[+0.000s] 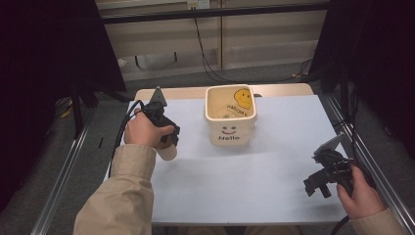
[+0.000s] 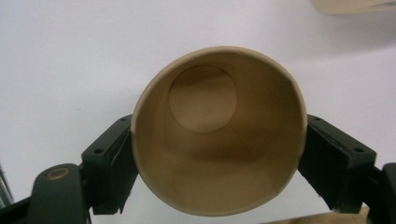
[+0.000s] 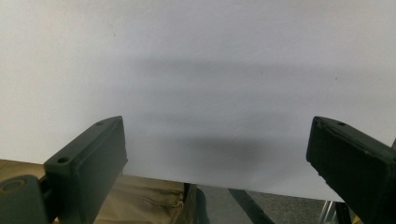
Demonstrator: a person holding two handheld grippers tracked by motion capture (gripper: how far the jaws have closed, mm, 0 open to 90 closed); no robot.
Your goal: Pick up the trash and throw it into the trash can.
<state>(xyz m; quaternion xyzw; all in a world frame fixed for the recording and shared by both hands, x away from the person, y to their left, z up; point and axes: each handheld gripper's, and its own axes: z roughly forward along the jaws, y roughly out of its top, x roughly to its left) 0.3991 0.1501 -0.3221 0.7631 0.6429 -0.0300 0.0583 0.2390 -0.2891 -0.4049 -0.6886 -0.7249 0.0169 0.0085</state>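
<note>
Tan paper cup [image 2: 218,133], empty, clamped between left gripper [image 1: 168,138] jaws, left of centre in high view. Cream bucket [image 1: 231,116], smiley and "Hello" print, upright at upper centre.

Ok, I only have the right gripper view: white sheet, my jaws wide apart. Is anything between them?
Observer: No. The right gripper hangs open over bare sheet near the table's right edge.
Operator: And the left?
Observer: The left gripper is shut on a paper cup; the cup looks empty.
Operator: Where's the bucket?
Observer: The bucket stands mid-table at the back, to the right of the cup, open side up.
</note>
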